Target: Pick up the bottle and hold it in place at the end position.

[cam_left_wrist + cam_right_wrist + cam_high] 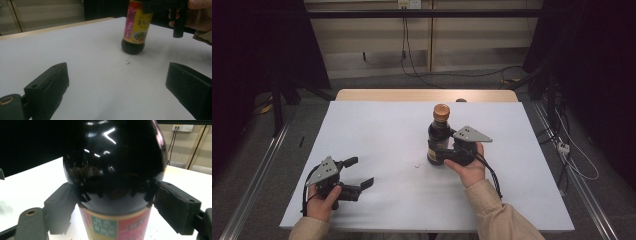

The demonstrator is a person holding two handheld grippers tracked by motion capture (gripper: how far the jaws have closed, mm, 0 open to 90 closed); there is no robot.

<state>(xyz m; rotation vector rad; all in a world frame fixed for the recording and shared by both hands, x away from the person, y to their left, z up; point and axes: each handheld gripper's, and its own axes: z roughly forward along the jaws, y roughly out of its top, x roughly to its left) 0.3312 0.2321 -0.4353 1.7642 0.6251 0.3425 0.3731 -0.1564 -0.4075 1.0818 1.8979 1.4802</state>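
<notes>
Sauce bottle (439, 135) upright on white table (377, 130), clamped by right gripper (443, 152); left gripper (359, 172), at eight o'clock, jaws apart.

Camera placement: one fixed overhead view, two gripper-mounted views.

The high view looked forward and down from above the person's side, taking in the whole white counter (377, 125) at a distance. The left gripper view sat low, just above the counter surface, looking across it between its own fingers (47, 87) toward the dark bottle (136, 27), which stood well off. The right gripper view faced the same bottle (112, 170) at very close range, backed by the far wall. All three views shared the bottle and the counter around it.
</notes>
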